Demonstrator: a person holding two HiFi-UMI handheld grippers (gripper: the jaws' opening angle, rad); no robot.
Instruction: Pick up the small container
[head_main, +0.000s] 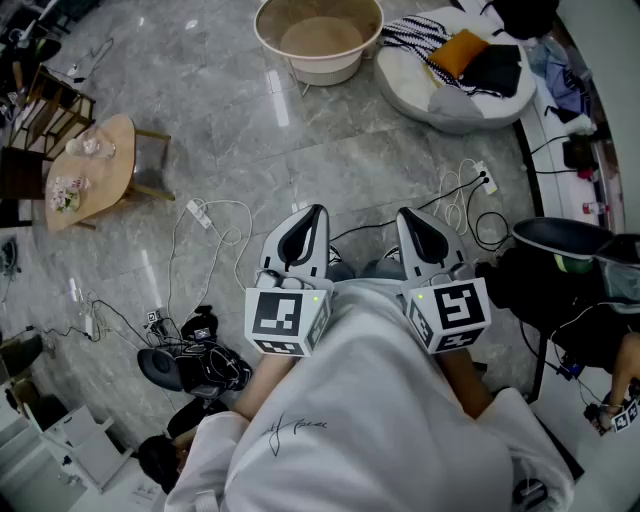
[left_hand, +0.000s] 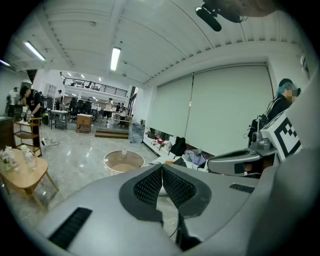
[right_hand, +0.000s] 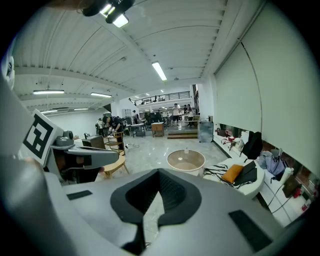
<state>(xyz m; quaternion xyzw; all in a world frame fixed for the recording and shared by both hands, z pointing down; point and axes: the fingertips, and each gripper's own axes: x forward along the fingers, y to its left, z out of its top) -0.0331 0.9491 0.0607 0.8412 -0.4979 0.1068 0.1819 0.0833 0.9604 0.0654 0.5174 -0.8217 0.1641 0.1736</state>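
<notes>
Grey left claw (head_main: 312, 215) and right claw (head_main: 408, 218) both closed, empty, level over floor (head_main: 330, 140); small container not identifiable, neither nearer.

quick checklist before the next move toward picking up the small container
1. Left tool free: ok, jaws together on nothing.
2. Right tool free: ok, jaws together on nothing.
3. Jaws open for a grasp: not ok, both shut.
4. Small container located: cannot tell; things on the wooden table are too small to name.
5. Floor ahead clear: not ok, a power strip and cable lie there.
</notes>
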